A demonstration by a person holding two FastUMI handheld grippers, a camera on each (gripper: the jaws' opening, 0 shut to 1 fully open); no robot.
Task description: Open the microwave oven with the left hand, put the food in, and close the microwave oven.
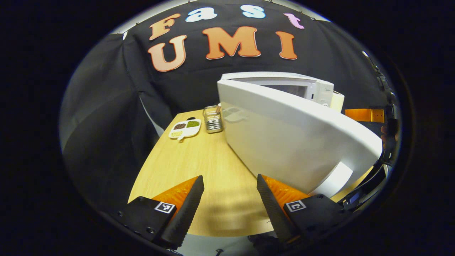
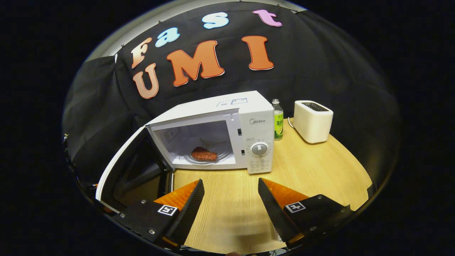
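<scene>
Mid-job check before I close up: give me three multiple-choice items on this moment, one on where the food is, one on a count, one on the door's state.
1. Where is the food?
A. on the table in front of the microwave
B. on the glass plate inside the microwave
C. between the right gripper's fingers

2. How many things stand on the table to the right of the microwave in the right gripper view?
A. none
B. two
C. four

3. How does the microwave door stand?
A. swung open
B. fully shut
C. taken off and lying flat on the table

Answers: 1 B, the brown piece lies on the glass plate in the cavity. 2 B, a bottle and a toaster stand there. 3 A, the door hangs out to the side and the cavity is exposed.
</scene>
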